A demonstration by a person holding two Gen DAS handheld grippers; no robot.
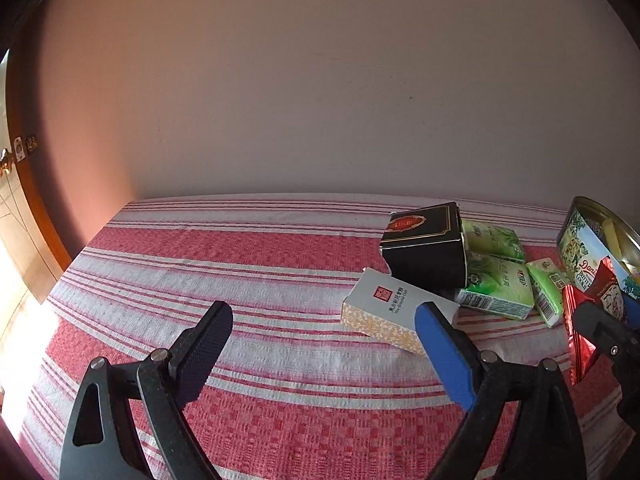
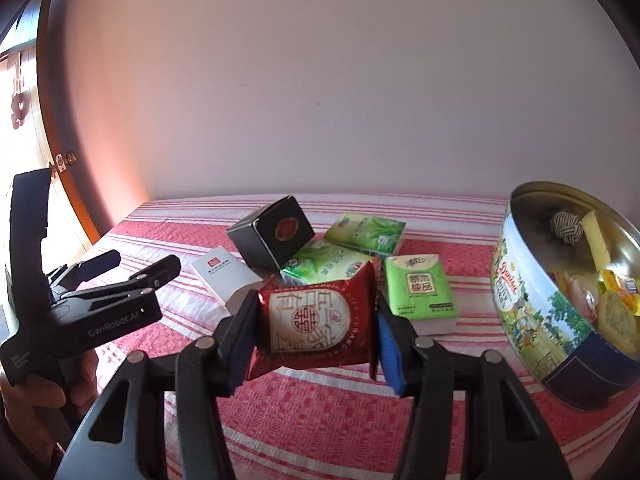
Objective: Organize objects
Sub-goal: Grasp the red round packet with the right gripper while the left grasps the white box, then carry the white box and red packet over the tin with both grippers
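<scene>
So the red foil snack packet (image 2: 316, 322) is the thing in play right now. It sits square between the pads of the right hand-held gripper (image 2: 316, 336), which is clamped on its two short sides, so the packet's long axis runs across from one pad to the other, printed face toward the camera. It looks lifted a bit off the striped cloth (image 2: 320, 420), though I can't say for sure the bottom edge is clear.

The bit that matters for what comes next: the round cookie tin (image 2: 532, 320) is off to the right of that gripper, near it, lid off, already holding a rope ball, some yellow wrappers and what looks like a biscuit. My guess is the packet goes in there, so the move would be a swing to the right and up over the rim. The right hand is clearly the nearer one to the tin.

Behind the packet is the leftover pile: a black box (image 2: 272, 232) tilted on a corner, a white box (image 2: 226, 276) lying flat to its left, two green tea-print packs (image 2: 332, 260) stacked partly over each other, and a green tissue pack (image 2: 420, 290) just beside the packet.

The left hand-held gripper (image 1: 324, 332) has its jaws wide apart with nothing in them, hovering over the surface, and the white box (image 1: 394, 308) lies just ahead of its blue pad. Probably its next pick.
</scene>
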